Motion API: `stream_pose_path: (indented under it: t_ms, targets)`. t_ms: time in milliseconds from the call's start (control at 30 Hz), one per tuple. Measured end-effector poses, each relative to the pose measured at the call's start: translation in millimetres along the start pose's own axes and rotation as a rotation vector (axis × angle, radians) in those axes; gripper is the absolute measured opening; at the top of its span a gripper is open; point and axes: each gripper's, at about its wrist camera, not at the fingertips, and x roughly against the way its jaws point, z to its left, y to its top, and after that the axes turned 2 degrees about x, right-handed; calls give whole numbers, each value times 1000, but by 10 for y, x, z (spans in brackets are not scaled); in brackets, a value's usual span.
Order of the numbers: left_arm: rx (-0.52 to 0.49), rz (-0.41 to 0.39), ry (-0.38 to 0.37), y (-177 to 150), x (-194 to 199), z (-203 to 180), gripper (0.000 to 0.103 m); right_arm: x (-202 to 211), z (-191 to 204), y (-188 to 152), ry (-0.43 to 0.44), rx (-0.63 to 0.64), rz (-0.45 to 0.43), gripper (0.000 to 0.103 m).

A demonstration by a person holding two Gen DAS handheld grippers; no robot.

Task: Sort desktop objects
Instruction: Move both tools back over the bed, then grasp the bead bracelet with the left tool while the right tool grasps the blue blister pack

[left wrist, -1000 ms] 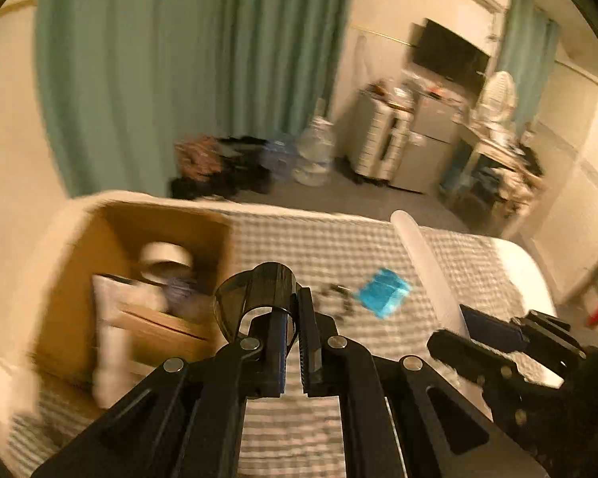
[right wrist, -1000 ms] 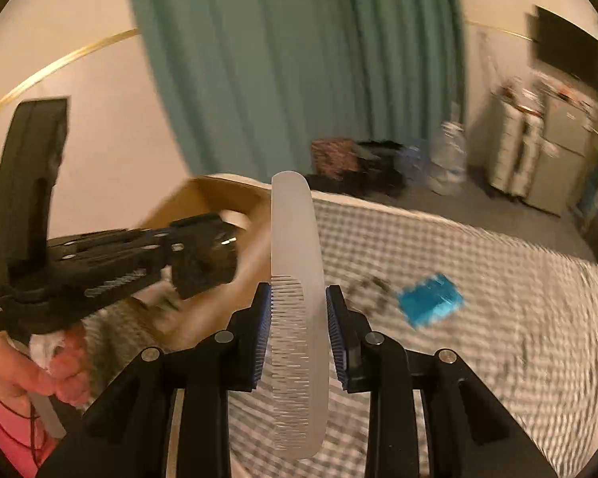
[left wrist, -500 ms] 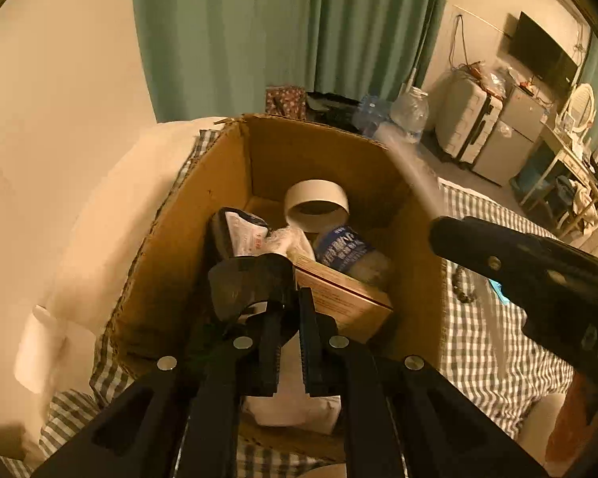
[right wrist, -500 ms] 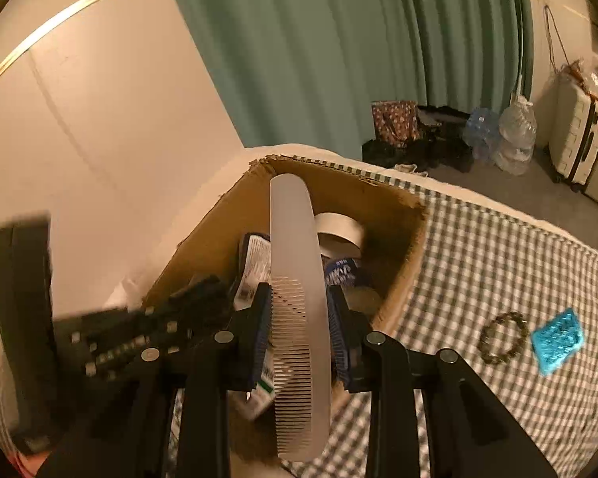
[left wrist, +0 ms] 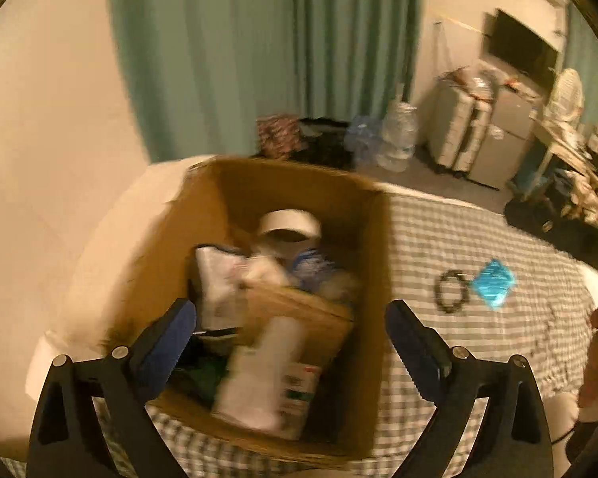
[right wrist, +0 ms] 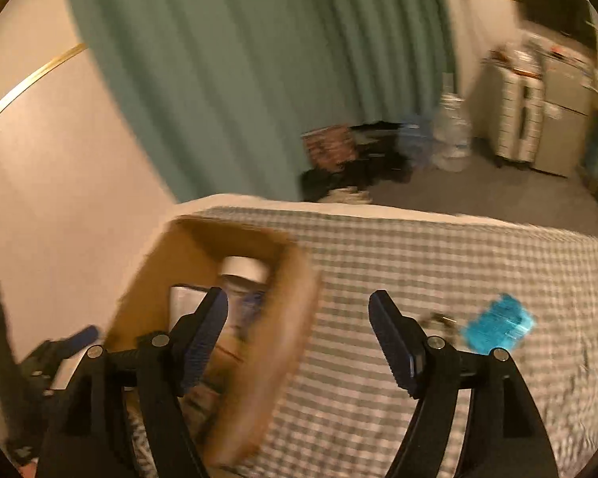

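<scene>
1. Desktop objects – most already sit in the cardboard box [left wrist: 378,263]: a white tape roll [left wrist: 289,228] at the back, a white pouch [left wrist: 215,279], a brown carton [left wrist: 295,314], and a pale long item [left wrist: 267,370] lying on top near the front. Motion blur, so I can't name the smaller contents.
2. Judgement: sort is mostly done. Two pieces remain out on the checked bed cover [left wrist: 478,358] – a dark bead bracelet [left wrist: 452,290] and a blue packet [left wrist: 493,282], just beside each other, well apart from the box.
3. Left gripper [left wrist: 291,320]: jaws wide apart, nothing between them. It hangs over the open box, so the box contents show in the gap; no contact with any of them that I can see.
4. Right gripper [right wrist: 299,318]: jaws also wide apart and empty. Its gap straddles the box's right wall and bare cover. From this view the blue packet [right wrist: 498,328] lies outside the right jaw, off to the right, with the bracelet [right wrist: 438,318] just showing past the jaw's edge.
5. Neither remaining piece is between any jaws. Likely next step: swing right toward the packet and bracelet – the right gripper is nearer. Bracelet is thin and flat on soft cloth, probably the fussier pick.
</scene>
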Motion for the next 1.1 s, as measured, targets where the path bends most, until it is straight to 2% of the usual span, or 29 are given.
stream_pose_path:
  t_ms: [100, 233, 433, 567, 700, 800, 867, 933, 967, 1033, 1067, 1100]
  targets:
    - [-52, 1, -79, -93, -34, -452, 101, 193, -449, -137, -72, -57, -8, 74]
    - [-123, 23, -132, -281, -290, -1093, 101, 362, -1024, -356, -171, -108, 11, 74]
    - [-219, 83, -80, -528, -1007, -1732, 101, 375, -1762, -661, -215, -209, 30, 74]
    - [-268, 112, -67, -563, -1497, -1956, 101, 145, -2123, -769, -202, -241, 51, 74]
    - [-299, 141, -72, -597, -1997, -2039, 101, -242, -2390, -834, -171, -279, 111, 74]
    - [-279, 173, -90, -543, -2334, -2056, 101, -422, -2402, -834, -141, -269, 123, 74]
    - [-225, 201, -117, -521, -2508, -2010, 101, -521, -2386, -838, -134, -248, 134, 74]
    - [-177, 177, -138, -515, -2548, -1952, 102, -662, -2376, -790, -148, -234, 150, 74]
    - [-189, 156, -130, -514, -2542, -1948, 102, -706, -2380, -774, -154, -237, 151, 74]
    - [-242, 139, -124, -529, -2561, -1967, 97, -815, -2406, -734, -172, -279, 163, 74]
    - [-246, 126, -130, -518, -2556, -1958, 87, -851, -2423, -733, -182, -299, 171, 74]
    - [-242, 110, -132, -505, -2538, -1937, 71, -896, -2451, -734, -185, -342, 182, 74]
